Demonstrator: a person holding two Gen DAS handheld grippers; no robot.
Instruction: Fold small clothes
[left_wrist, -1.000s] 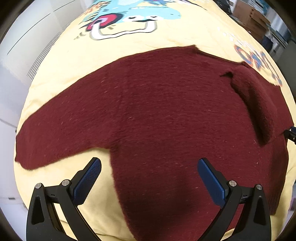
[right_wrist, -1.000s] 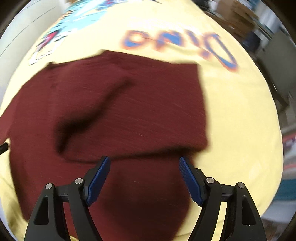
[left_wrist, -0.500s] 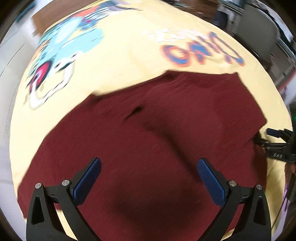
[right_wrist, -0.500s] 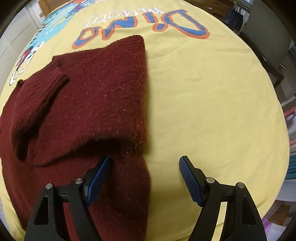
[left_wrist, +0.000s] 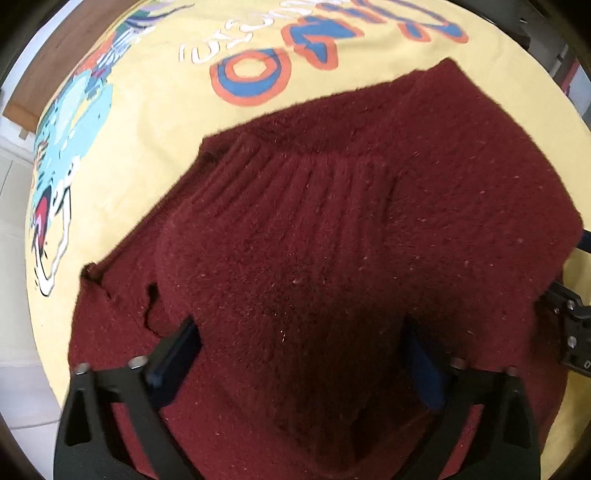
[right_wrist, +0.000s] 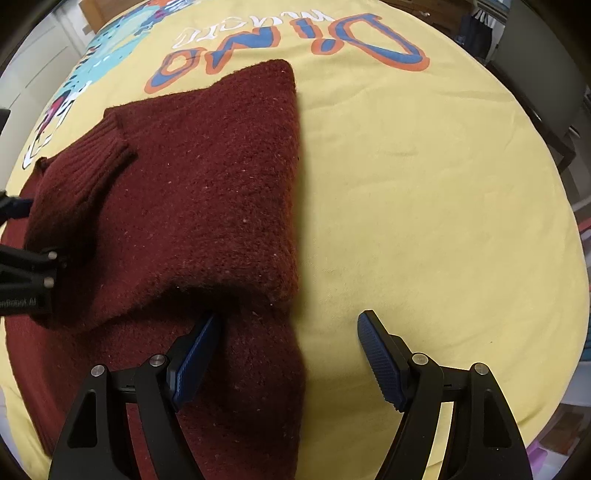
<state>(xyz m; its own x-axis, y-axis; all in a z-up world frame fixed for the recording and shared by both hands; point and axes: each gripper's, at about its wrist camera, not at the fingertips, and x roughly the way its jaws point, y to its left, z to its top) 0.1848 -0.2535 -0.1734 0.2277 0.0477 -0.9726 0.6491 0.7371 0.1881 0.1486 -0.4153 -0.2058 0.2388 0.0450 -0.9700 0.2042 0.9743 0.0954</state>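
Setting: a dark red knitted sweater (right_wrist: 207, 206) lies on a yellow cloth (right_wrist: 424, 206) printed with a cartoon dinosaur and orange-and-blue lettering; whether a counter or a bed is beneath, the views do not tell.

Where the sweater is: near the middle of the cloth, its right side and sleeve already folded inward over the body, with the ribbed cuff (right_wrist: 92, 155) lying on top.

What changed: a second ago the left wrist view showed the left sleeve stretched out flat to the side. Now that view sits close over the bulk of the sweater, ribbing across the middle of the picture.

Meaning for the task: judging from this, the right side is folded and the left hand is coming in for the next fold; the left sleeve still seems to need folding.

Left claw (left_wrist: 303, 354): pointing steeply down, low over the knit, fingers straddling a raised hump of fabric. The jaws are closing with sweater between them, but the pads are not plainly pinching yet.

Right claw (right_wrist: 288, 354): also pointing steeply down, at the sweater's right edge. Jaws wide and holding nothing; one finger is over the knit under the overhanging fold, the other over bare yellow cloth.

Relation of the hands: the left claw's black frame shows at the left edge of the right wrist view, close to the cuff.
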